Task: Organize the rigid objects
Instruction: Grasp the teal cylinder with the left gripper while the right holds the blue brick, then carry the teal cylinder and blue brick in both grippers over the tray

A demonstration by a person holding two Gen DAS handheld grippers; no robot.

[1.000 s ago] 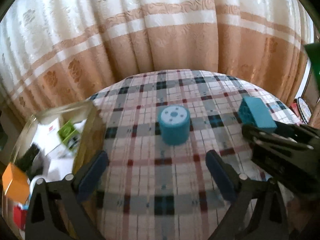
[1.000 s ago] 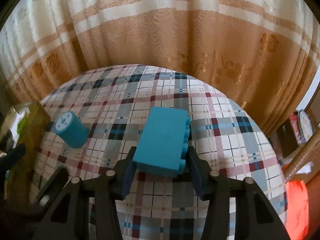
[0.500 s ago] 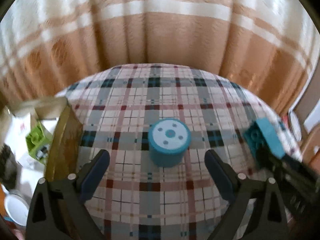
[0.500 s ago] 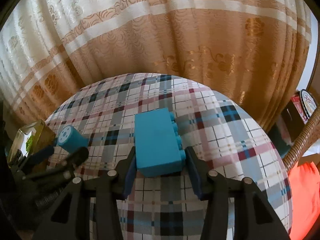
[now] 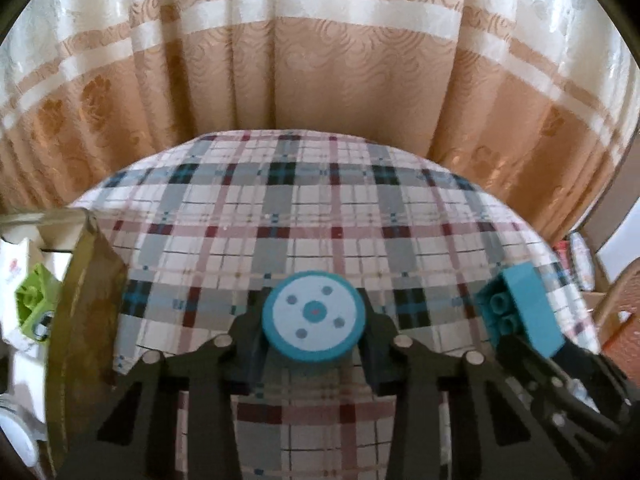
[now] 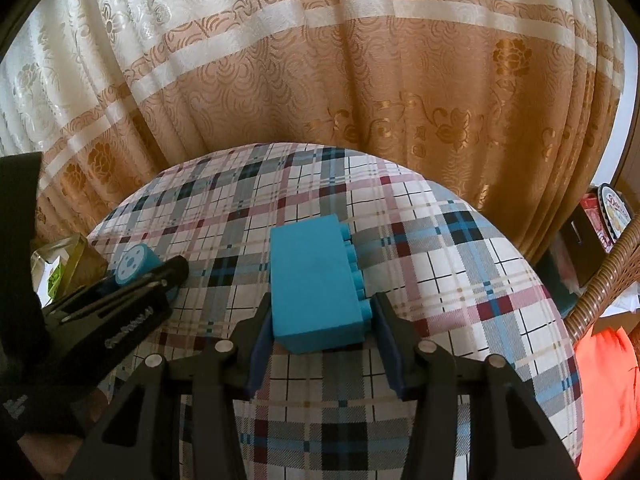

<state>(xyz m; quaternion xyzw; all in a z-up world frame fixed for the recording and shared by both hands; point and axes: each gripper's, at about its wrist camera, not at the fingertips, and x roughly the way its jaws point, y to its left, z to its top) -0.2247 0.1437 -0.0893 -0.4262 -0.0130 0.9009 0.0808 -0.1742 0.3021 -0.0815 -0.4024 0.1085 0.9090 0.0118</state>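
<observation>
My left gripper (image 5: pixel 314 344) is shut on a teal cylinder (image 5: pixel 314 316) with a pale dotted top, over the plaid table (image 5: pixel 288 216). The cylinder also shows in the right wrist view (image 6: pixel 134 264), held by the left gripper (image 6: pixel 160 280) at the left. My right gripper (image 6: pixel 320 344) is shut on a teal studded brick (image 6: pixel 314 284), its studs facing right, above the table (image 6: pixel 460 264). The brick also shows at the right of the left wrist view (image 5: pixel 524 312).
A clear box (image 5: pixel 86 300) with a green toy (image 5: pixel 34 304) and papers stands at the table's left edge. Beige patterned curtains (image 5: pixel 320 80) hang behind. A wicker chair (image 6: pixel 604 272) and an orange cloth (image 6: pixel 608 396) are at the right.
My left gripper moved forward and closed on the teal cylinder, which stood free between open fingers before. My right gripper keeps holding the brick and has shifted slightly.
</observation>
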